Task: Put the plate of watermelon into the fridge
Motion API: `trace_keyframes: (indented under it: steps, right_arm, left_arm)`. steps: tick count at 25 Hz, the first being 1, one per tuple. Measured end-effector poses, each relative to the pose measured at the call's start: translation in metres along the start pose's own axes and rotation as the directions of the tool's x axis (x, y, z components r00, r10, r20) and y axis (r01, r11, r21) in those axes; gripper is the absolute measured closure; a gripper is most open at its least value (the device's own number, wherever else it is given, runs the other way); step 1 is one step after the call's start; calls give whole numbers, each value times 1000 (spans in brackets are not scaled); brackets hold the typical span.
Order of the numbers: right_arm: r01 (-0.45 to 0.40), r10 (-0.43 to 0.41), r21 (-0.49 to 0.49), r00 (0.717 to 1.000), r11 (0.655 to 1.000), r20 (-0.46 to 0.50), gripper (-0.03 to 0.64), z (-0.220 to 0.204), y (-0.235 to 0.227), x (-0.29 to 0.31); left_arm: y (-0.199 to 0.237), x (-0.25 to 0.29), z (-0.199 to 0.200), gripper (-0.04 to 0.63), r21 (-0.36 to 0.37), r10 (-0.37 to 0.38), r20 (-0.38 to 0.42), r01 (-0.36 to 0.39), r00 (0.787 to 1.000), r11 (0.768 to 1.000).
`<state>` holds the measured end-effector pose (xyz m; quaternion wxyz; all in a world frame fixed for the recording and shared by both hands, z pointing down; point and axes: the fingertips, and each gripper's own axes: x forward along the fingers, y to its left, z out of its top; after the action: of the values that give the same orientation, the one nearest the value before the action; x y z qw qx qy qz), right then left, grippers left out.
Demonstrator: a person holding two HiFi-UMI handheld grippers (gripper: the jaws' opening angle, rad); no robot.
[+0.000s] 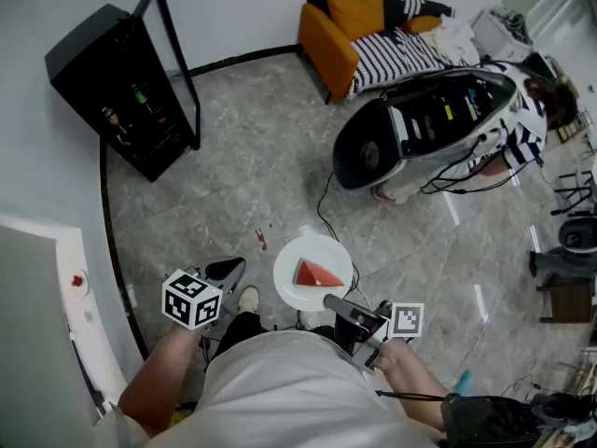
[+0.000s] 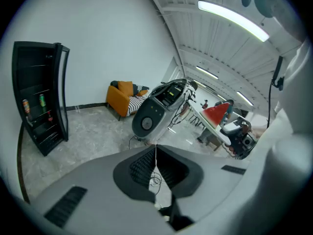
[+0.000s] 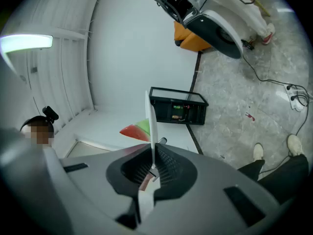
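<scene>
A: Why is the round white plate [image 1: 303,250] held level above the floor?

B: Probably so the red watermelon wedge [image 1: 319,274] won't slide. The right gripper [image 1: 334,301] is clamped on its near rim, and the left gripper [image 1: 229,271] is closed on nothing.

A: And the black glass-door fridge [image 1: 117,101]?

B: Well apart, door open, its shelves too dark to read.

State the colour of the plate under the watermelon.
The plate is white; the head view shows it best.

Bare floor [image 1: 247,171] up to the open fridge [image 1: 117,96]; bulky machine [image 1: 420,129] well right.
</scene>
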<state>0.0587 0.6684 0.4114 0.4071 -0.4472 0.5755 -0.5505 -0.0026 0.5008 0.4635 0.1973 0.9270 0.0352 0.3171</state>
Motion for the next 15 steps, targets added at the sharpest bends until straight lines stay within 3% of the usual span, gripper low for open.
trace_keyframes:
  steps: [6,11,15]
  right_arm:
    - [4,-5,-13,995,1000,-97,594,25,-11,-31]
    - [12,-21,-42,976,999,-219,594,35,-15,-32]
    - [-2,-20,-79,961,997,-277,594,47,-15,-17]
  left_arm:
    - [-35,13,-9,581,-52,96,49,-93,994,994]
    - [-66,5,-22,582,-112,164,66,-156,984,981]
    - [-89,0,-27,581,-64,150,13,-149,989,987]
